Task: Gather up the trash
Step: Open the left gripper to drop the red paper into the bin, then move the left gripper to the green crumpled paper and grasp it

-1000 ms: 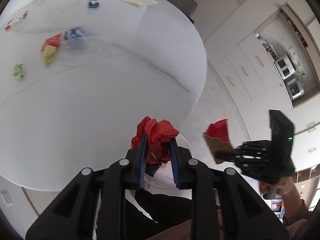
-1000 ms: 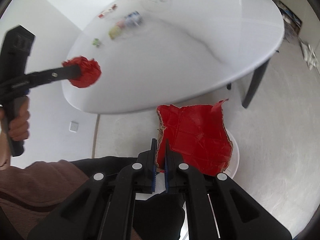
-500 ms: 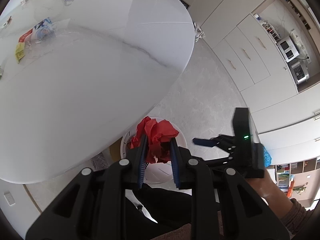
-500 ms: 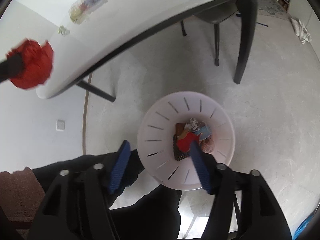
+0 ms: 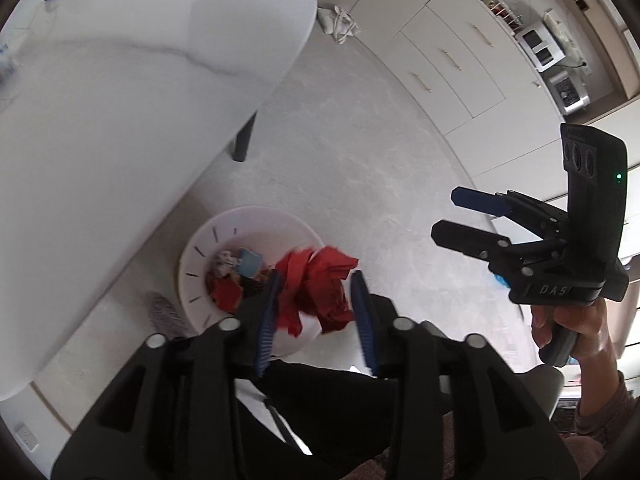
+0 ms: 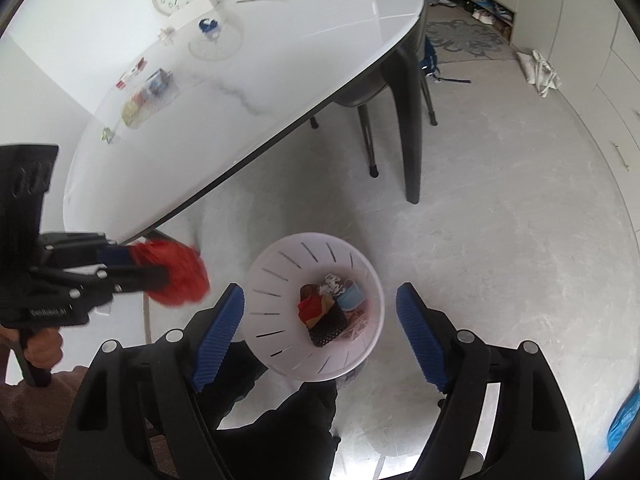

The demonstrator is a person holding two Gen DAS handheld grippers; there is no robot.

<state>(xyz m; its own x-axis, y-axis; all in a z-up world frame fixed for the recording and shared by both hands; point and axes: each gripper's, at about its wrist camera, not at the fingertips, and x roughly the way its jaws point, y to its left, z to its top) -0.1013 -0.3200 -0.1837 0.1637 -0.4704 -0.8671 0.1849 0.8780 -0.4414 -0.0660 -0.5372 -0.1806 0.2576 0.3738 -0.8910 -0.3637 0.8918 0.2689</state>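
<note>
A crumpled red paper ball sits between the blue pads of my left gripper, whose jaws are opening and no longer squeeze it. It hangs over the rim of the white slotted bin. In the right wrist view the left gripper and its red paper ball hover just left of the bin. My right gripper is directly above the bin, its jaws opening wide and empty. A red cardboard scrap lies inside with other litter. The right gripper also shows at the right.
The white oval table stands beyond the bin, with wrappers and a small blue item on it. A black table leg and a chair stand behind the bin. White cabinets line the far wall.
My right gripper let go of the red cardboard, which now lies in the bin, and its jaws spread wide. My left gripper carried the red paper off the table toward the bin and its jaws widened.
</note>
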